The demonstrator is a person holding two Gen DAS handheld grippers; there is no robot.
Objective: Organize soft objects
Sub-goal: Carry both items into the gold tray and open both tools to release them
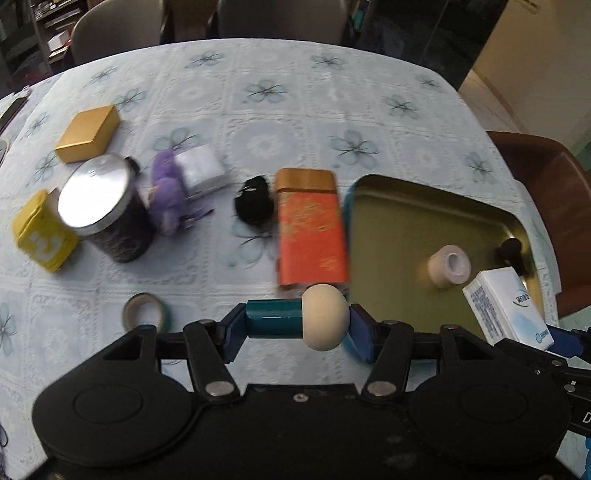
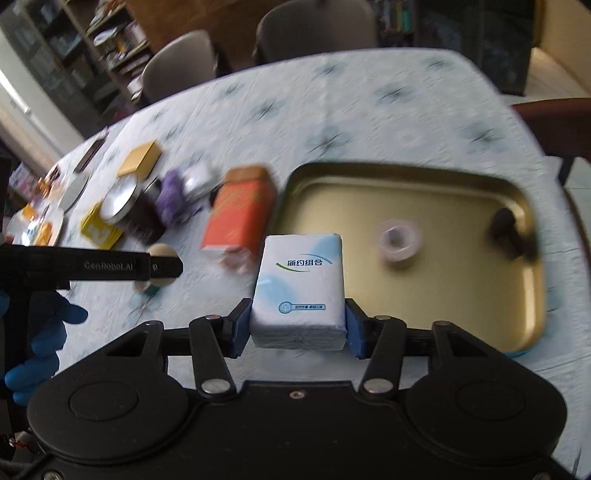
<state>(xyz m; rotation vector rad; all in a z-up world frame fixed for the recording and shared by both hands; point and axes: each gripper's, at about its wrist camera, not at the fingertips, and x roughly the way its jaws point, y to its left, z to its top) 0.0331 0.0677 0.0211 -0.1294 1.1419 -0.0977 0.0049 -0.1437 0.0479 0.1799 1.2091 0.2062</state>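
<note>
Left gripper (image 1: 297, 324): fingers clamp wooden peg doll (image 1: 299, 319), a hard item; risk of misfiling. Right gripper (image 2: 298, 325): fingers squeeze tissue pack (image 2: 300, 286); may slip short of tray (image 2: 533, 295).

One tray (image 2: 532, 295), two tape rolls (image 1: 448, 269) (image 1: 144, 312), one tissue pack (image 2: 301, 291), two chairs (image 2: 177, 62) (image 2: 314, 26)

The left gripper (image 1: 291, 325) points steeply down, its blue pads clamped on the ends of a peg (image 1: 295, 321). The right gripper (image 2: 297, 325) tilts down likewise, gripping a tissue pack (image 2: 301, 284). A blue-gloved hand (image 2: 35, 343) holds the left handle.
</note>
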